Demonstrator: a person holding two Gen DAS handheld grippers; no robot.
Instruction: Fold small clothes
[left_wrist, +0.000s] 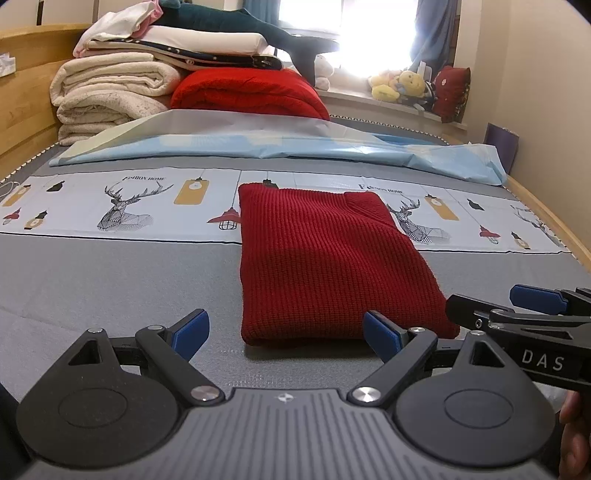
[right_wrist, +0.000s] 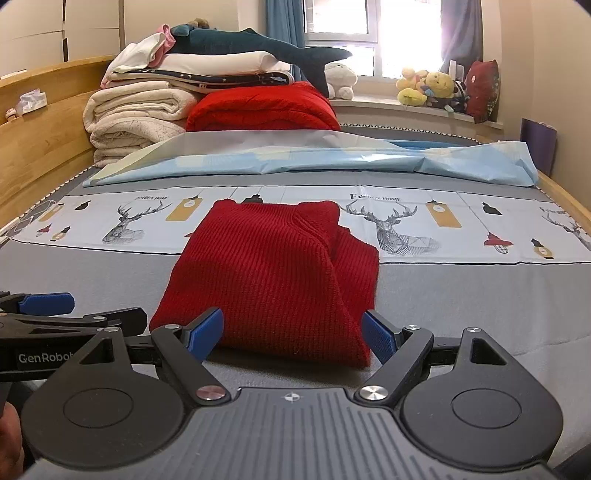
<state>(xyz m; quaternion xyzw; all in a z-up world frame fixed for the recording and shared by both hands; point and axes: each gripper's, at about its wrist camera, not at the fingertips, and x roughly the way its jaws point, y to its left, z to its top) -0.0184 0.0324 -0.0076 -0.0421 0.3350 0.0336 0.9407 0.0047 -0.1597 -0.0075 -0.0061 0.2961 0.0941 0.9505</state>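
Observation:
A dark red knitted garment (left_wrist: 317, 266) lies folded in a long rectangle on the grey bed cover (left_wrist: 110, 280), its far end on a printed deer sheet. My left gripper (left_wrist: 286, 334) stands open just before the garment's near edge, nothing between its blue pads. The right gripper's side (left_wrist: 532, 314) shows at the right edge of the left wrist view. In the right wrist view the same red garment (right_wrist: 273, 273) fills the middle, with a fold ridge on its right. My right gripper (right_wrist: 293, 334) is open, its fingers at either side of the near edge, holding nothing.
Folded cream blankets (left_wrist: 110, 92), a red quilt (left_wrist: 251, 90) and a teal shark plush (left_wrist: 236, 20) are stacked at the bed's far end. A crumpled light blue sheet (left_wrist: 280, 146) lies across the bed. Wooden bed rails run along both sides. Soft toys (right_wrist: 428, 86) sit on the window sill.

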